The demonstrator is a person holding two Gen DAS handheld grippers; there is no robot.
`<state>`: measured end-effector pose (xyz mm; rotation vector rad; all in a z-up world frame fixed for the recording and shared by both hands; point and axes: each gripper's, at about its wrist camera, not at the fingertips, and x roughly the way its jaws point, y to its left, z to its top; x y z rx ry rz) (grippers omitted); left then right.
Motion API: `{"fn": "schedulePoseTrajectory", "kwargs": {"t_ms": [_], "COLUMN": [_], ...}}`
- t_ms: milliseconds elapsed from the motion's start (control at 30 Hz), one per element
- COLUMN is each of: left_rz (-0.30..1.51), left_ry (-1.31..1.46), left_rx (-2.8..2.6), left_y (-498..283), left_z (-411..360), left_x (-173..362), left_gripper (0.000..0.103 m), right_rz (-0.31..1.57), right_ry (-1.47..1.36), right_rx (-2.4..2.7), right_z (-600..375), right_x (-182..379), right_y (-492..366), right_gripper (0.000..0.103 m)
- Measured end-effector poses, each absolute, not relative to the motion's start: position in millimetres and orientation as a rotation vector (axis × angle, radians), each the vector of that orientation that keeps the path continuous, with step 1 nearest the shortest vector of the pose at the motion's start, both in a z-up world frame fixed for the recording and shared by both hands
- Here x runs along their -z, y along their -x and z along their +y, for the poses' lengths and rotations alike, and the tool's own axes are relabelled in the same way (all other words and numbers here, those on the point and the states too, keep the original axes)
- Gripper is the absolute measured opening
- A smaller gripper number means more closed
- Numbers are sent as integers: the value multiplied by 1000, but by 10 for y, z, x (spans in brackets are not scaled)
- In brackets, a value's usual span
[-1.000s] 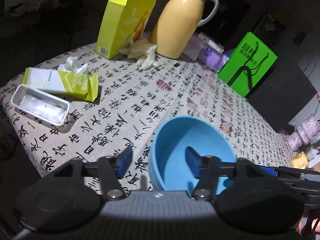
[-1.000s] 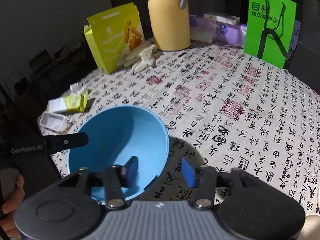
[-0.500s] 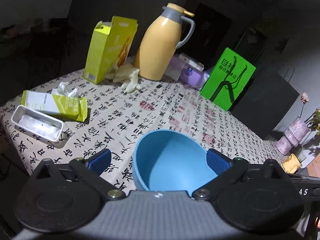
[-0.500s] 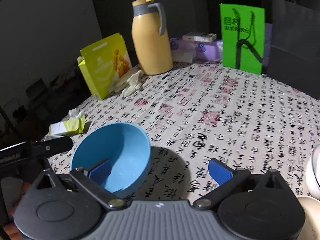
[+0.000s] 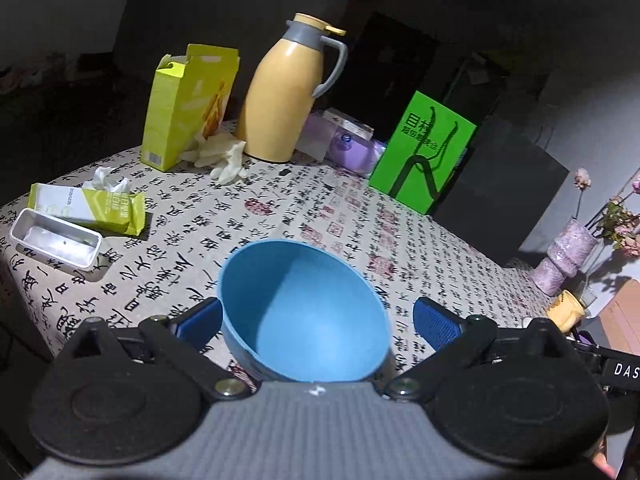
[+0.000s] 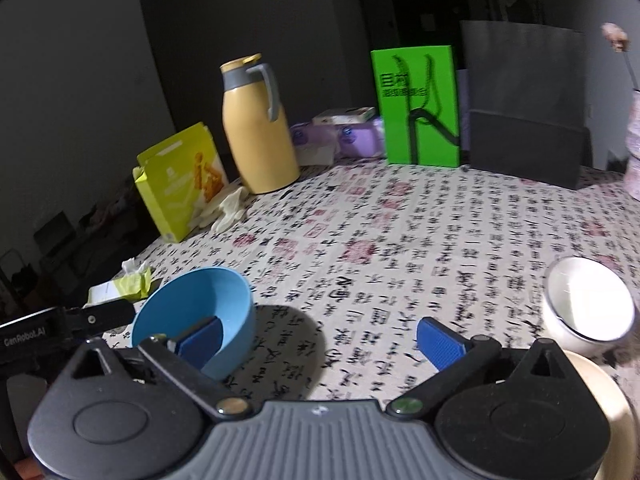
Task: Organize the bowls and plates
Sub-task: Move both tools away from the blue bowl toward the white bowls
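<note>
Left claw [image 5: 316,318] hangs w/ jaws spread wide either side of a round blue plastic bowl [image 5: 304,312], not gripping it. Bowl sits on the bench [image 5: 248,208], covered in calligraphy-print cloth. Right claw [image 6: 318,336] also gapes apart, holding nothing; bowl lies by its left finger. White ceramic bowl [image 6: 586,310] sits near bench's right edge, well apart from the blue one. Yellow thermos jug [image 6: 258,128] stands at rear.

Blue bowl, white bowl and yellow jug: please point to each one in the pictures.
blue bowl [image 5: 312,312]: left wrist view, inner wall.
white bowl [image 6: 588,304]: right wrist view, bright inside.
yellow jug [image 5: 280,100]: left wrist view, middle of body.
</note>
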<state>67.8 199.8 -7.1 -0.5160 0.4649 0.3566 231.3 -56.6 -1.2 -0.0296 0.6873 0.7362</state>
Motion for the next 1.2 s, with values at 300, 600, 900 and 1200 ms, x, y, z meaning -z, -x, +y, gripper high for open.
{"fn": "schedulePoseTrajectory", "kwargs": {"t_ms": [300, 600, 900, 1200], "left_rz": [448, 438, 452, 487], "left_ry": [514, 486, 474, 454], "left_rx": [-311, -262, -208, -150], "left_y": [-604, -618, -772, -1015], "left_z": [1722, 1448, 1199, 977], "left_x": [24, -41, -46, -50], "left_gripper": [103, 103, 103, 103], "right_rz": [655, 641, 630, 617], "right_ry": [0, -53, -96, -149], "right_rx": [-669, -621, -566, -530], "right_z": [-1009, -1425, -1816, -2114], "right_x": [3, 11, 24, 62], "right_y": [-2169, -2084, -2103, -2214], "right_gripper": [103, 103, 103, 103]}}
